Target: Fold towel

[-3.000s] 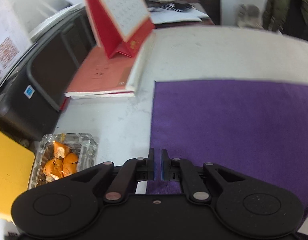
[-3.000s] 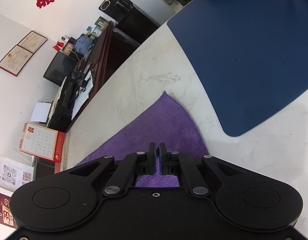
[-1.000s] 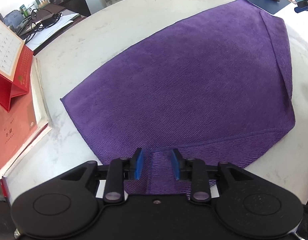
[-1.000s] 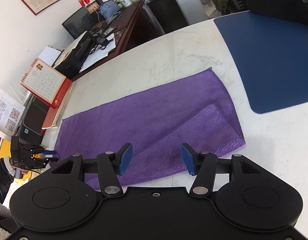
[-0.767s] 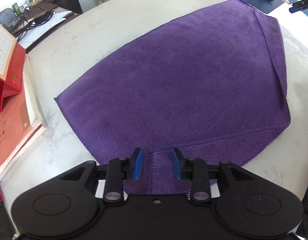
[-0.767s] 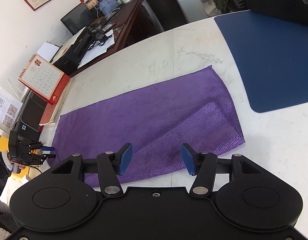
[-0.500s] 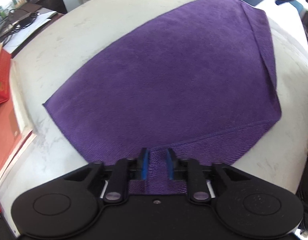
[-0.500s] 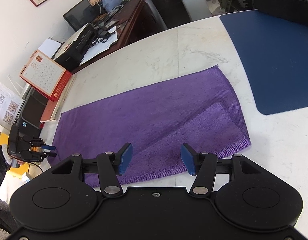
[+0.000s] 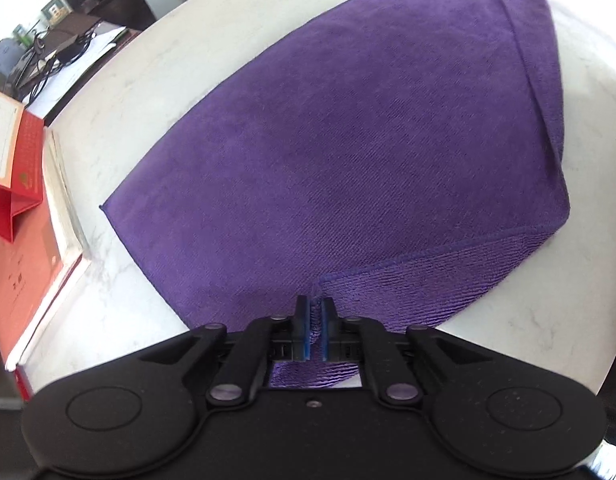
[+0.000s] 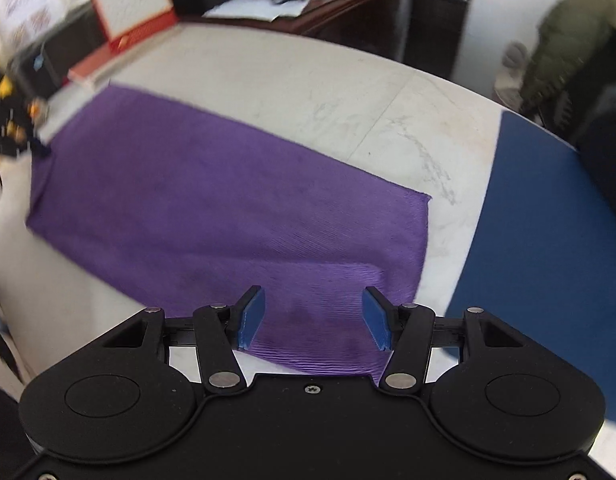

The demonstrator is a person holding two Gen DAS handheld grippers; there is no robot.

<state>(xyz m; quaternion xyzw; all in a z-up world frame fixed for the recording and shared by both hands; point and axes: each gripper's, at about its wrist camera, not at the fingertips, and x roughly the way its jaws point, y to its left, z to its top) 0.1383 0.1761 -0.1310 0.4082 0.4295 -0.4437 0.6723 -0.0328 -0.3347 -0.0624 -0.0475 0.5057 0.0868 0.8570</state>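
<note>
left gripper (image 9: 315, 312) is clamped tight on the near edge of the purple towel (image 9: 348, 152), pinching up a little ridge, likely to lift that end for the next fold. right gripper (image 10: 313, 316) hangs about half open over the towel's turned-back corner, gripping nothing. towel lies flat on a pale marbled table (image 10: 308, 76), blue mat (image 10: 548, 220) beside it, red calendar (image 9: 10, 152) and cluttered desks beyond.

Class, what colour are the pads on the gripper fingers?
Blue pads, seen best in the right wrist view.
</note>
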